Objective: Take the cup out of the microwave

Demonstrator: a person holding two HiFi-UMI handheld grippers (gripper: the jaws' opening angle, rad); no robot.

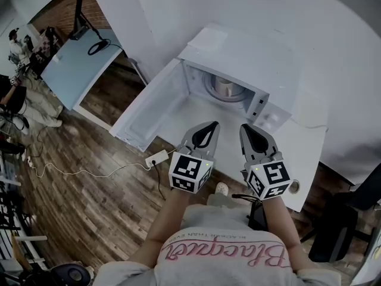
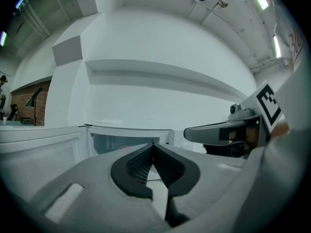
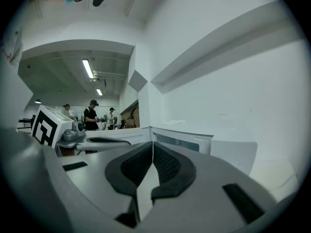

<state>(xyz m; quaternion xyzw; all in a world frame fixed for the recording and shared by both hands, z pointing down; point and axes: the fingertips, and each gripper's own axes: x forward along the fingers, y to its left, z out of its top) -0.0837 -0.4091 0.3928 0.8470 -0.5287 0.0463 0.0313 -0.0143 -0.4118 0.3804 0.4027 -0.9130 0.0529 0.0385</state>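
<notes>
The microwave [image 1: 238, 55] stands open on the white table [image 1: 306, 151], its door [image 1: 149, 109] swung out to the left, and the cup [image 1: 225, 88] sits inside on the turntable [image 1: 209, 90]. The left gripper [image 1: 212, 124] and right gripper [image 1: 245, 126] hover side by side short of the opening. Both are clenched tight on nothing, clear of the cup.

I see a white rectangular tabletop [image 1: 306, 154] carrying a white box-shaped microwave [image 1: 250, 58], its door swung open; below, a white power strip [image 1: 156, 158] lies on the brown wood-plank floor [image 1: 89, 201]
</notes>
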